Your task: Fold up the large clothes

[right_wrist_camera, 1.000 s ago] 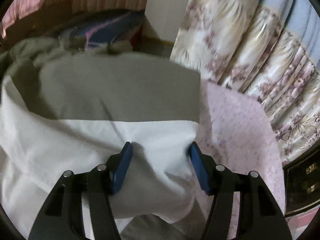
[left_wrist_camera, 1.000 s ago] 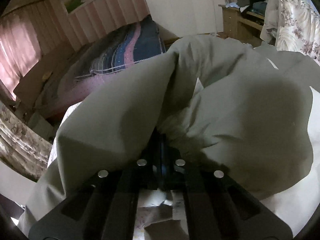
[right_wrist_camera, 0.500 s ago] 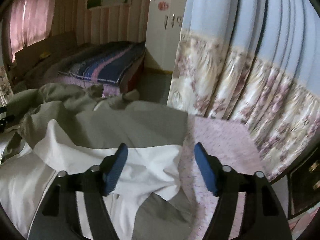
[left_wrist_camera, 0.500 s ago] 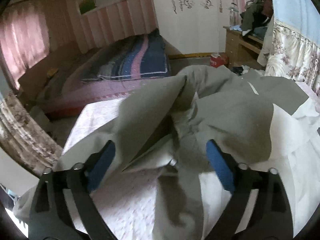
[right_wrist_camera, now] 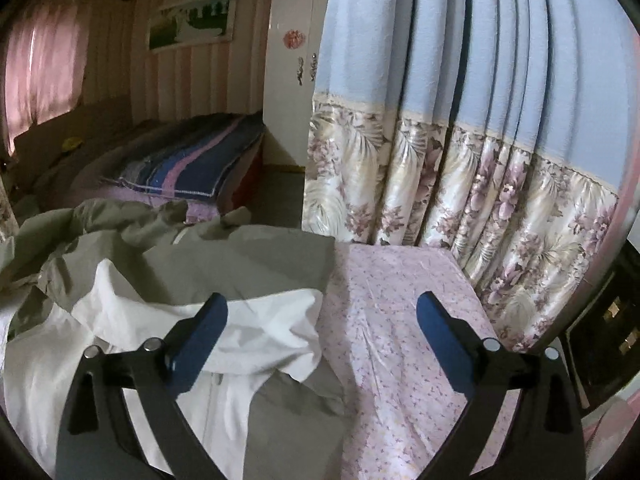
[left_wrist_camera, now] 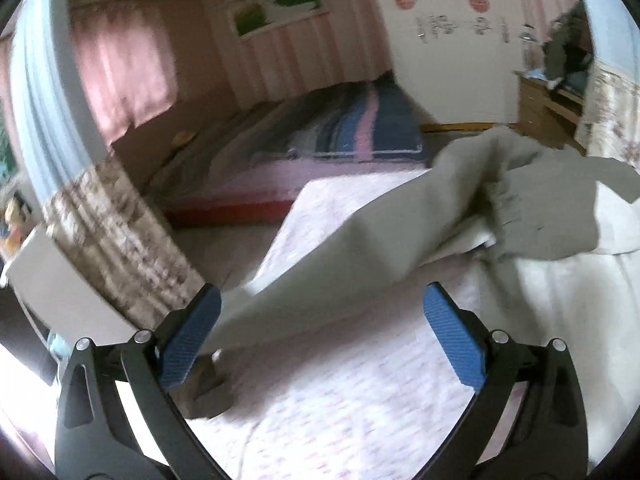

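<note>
I'm holding both grippers, left gripper (left_wrist_camera: 320, 320) and right gripper (right_wrist_camera: 320, 328), with fingers wide, gripping nothing. The grey-green jacket with white lining (right_wrist_camera: 248, 264) is lying crumpled on the pink floral bedsheet (right_wrist_camera: 400, 320). Its long sleeve (left_wrist_camera: 360, 240) is running ahead-right of my left fingers, nearer them.

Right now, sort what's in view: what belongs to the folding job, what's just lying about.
Job: grey jacket with white lining; left gripper and right gripper, both open.

Lying about: striped blanket, floral curtain, white wardrobe, wall picture.
</note>
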